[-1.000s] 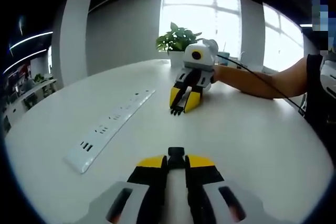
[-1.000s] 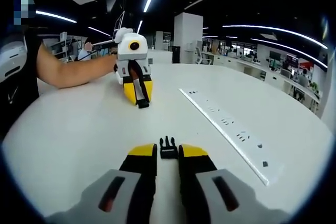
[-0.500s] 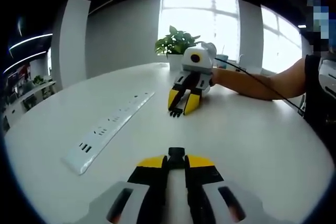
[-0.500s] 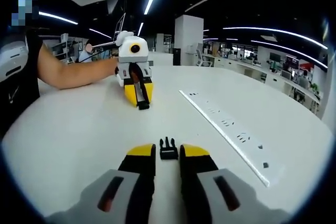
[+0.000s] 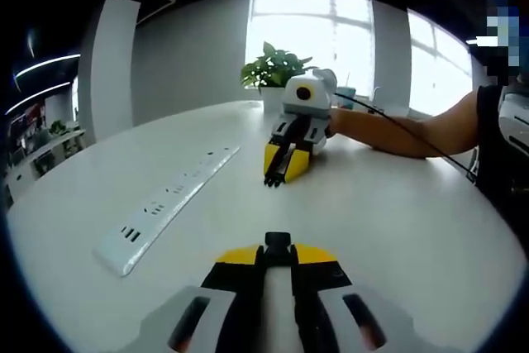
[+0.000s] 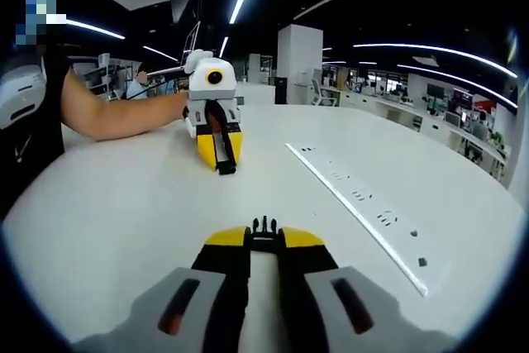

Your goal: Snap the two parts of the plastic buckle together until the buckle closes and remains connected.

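Left gripper, yellow-tipped black jaws w/ grey body: jaws clamped on small black plastic buckle part, which pokes out just past the tips, low over round white table. Same gripper seen across table in right gripper view, tips down near tabletop, person's bare forearm behind it.

Right gripper: jaws pinched on second black buckle piece w/ prongs; prongs stick out beyond yellow tips. In left gripper view it sits mid-table, jaws together, tips at the surface; cable trails back along the forearm.

Two buckle halves well apart, not joined.

Long white power strip lies flat on table, left of both grippers in left gripper view; to the right in right gripper view. Green potted plant at far table edge by window.
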`<state>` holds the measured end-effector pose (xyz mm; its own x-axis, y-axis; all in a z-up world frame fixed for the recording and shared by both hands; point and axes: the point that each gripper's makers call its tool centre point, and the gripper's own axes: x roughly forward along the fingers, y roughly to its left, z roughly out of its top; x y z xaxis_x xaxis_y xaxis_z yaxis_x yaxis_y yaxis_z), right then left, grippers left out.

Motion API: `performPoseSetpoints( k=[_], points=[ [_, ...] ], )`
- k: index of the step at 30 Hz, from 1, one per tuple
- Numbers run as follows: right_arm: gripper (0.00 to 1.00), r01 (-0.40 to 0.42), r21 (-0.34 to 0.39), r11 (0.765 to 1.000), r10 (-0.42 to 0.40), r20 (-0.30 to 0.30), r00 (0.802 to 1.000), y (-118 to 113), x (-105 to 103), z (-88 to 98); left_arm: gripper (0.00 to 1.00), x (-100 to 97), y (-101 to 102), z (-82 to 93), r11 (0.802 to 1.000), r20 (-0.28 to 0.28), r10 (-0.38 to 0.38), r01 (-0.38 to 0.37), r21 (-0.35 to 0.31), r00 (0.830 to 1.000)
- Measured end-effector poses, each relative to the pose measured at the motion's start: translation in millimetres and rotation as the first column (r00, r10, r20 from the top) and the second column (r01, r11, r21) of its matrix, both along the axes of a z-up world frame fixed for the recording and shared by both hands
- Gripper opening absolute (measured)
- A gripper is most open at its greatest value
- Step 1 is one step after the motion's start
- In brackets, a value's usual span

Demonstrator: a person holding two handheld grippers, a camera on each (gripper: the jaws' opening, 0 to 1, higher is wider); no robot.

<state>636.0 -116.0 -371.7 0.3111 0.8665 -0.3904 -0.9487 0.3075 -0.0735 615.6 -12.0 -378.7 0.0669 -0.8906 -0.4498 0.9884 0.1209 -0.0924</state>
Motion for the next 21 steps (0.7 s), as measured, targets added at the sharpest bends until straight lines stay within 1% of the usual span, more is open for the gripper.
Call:
performPoseSetpoints(
  k=[4,7,11,15,19,21],
  points=[
    [0.12,0.001,0.0,1.0,-0.001,0.003,1.0,-0.2,-0.5,-0.2,0.12,1.2,0.0,0.0,1.0,0.001,0.0,0.0,-0.001,1.0],
    [0.12,0.005,-0.002,1.0,-0.005,0.006,1.0,-0.6,-0.8,-0.3,0.12,2.6,0.7,0.2,1.0,-0.011,0.012,-0.012,-0.002,1.0],
    [0.12,0.007,-0.002,1.0,-0.006,0.01,1.0,-1.1,-0.4,-0.1,0.12,3.0,0.1,0.3,1.0,-0.004,0.01,-0.01,-0.003,1.0],
    [0.11,0.013,-0.001,1.0,-0.013,0.004,1.0,-2.4,0.1,-0.3,0.12,5.6,1.8,0.6,1.0,-0.004,0.027,-0.027,0.002,1.0],
    [0.11,0.016,-0.003,1.0,-0.016,0.0,1.0,-2.6,-0.2,-0.4,0.11,6.9,3.1,3.4,0.999,0.008,0.037,-0.037,-0.001,0.999],
    [0.11,0.017,-0.005,1.0,-0.017,0.0,1.0,-2.6,-0.4,-0.4,0.11,5.4,3.0,5.0,0.999,0.004,0.035,-0.035,-0.004,0.999]
  ],
)
